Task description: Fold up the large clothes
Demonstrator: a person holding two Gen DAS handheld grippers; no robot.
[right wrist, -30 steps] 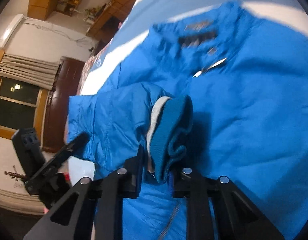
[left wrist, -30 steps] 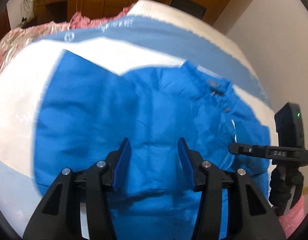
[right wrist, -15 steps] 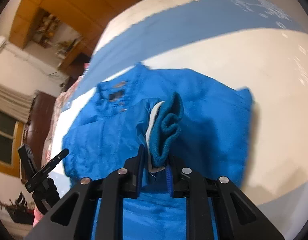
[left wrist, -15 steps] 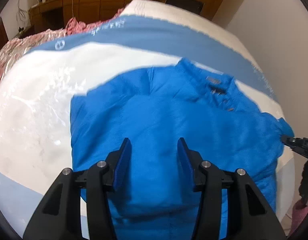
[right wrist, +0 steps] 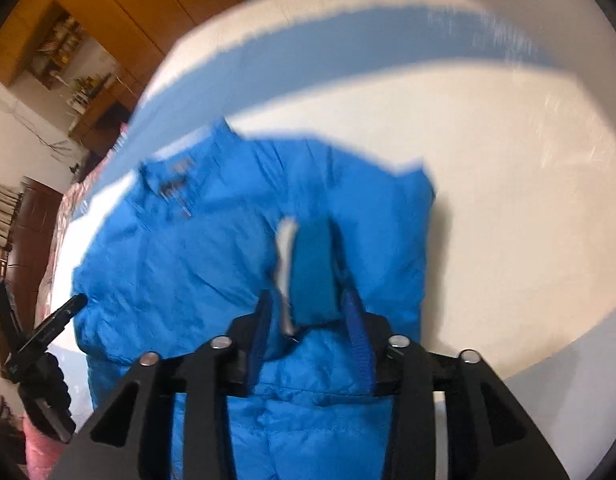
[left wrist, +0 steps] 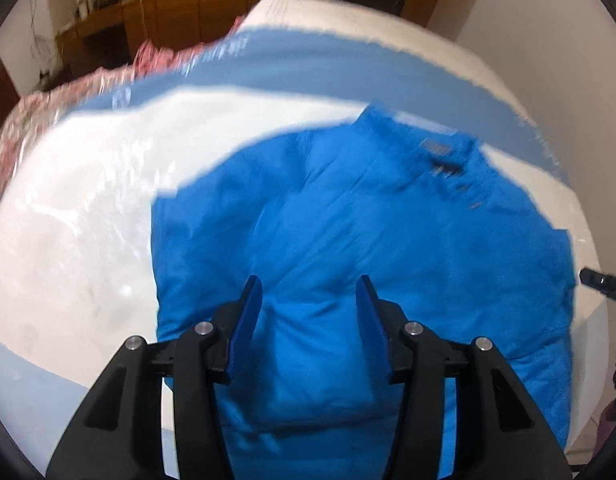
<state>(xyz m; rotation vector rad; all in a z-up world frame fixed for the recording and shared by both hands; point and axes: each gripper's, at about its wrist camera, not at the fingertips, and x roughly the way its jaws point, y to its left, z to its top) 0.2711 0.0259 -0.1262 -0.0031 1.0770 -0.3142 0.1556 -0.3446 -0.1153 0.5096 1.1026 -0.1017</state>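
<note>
Lying puffy, blue jacket, sleeves folded

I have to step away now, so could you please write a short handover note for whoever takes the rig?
Left gripper: open, empty, above the blue jacket.
Right gripper: the knit cuff sits between its fingers; blur hides whether they clamp it.
The jacket lies on the white and blue bed cover, collar at the far side.
Done: one sleeve appears folded in.
Left: lay this cuff across the body, then fold the body.
</note>
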